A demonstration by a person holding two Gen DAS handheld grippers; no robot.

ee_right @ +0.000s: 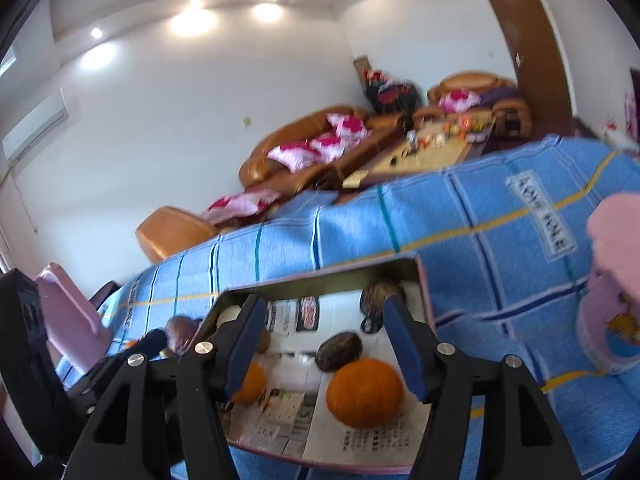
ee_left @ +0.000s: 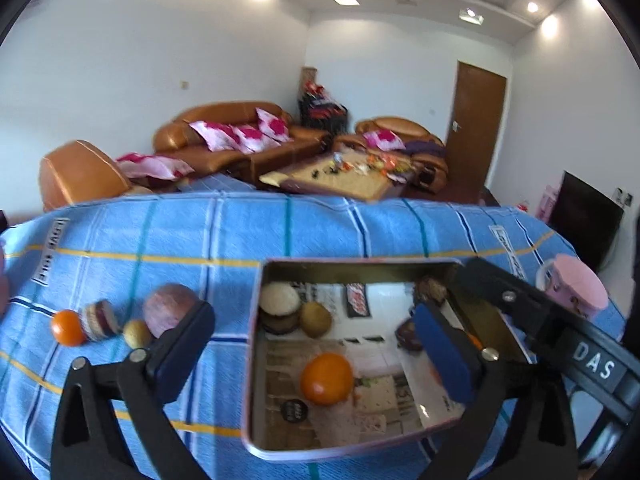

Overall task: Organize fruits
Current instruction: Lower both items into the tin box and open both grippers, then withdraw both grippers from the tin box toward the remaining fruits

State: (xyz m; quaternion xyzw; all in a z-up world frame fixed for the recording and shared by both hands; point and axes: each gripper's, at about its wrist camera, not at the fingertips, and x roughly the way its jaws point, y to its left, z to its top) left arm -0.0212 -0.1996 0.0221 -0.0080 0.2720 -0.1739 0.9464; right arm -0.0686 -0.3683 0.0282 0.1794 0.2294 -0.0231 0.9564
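Blue-clothed counter (ee_left: 280, 232): I hold right tool (ee_right: 324, 344) wide above orange (ee_right: 364, 394) in tin (ee_left: 256, 320); left tool (ee_left: 320, 344) wide, loose fruit at 9 o'clock.

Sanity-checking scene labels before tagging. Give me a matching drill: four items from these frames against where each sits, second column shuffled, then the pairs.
Items:
1. large orange
2. small orange
3. pink mug
4. right gripper

Places:
A. on the blue cloth, left of the tin
B. on the cloth, right of the tin
C. inside the metal tin, on its printed paper lining
D. open, over the tin with another orange between its fingers

Pairs: 1-C, 2-A, 3-B, 4-D
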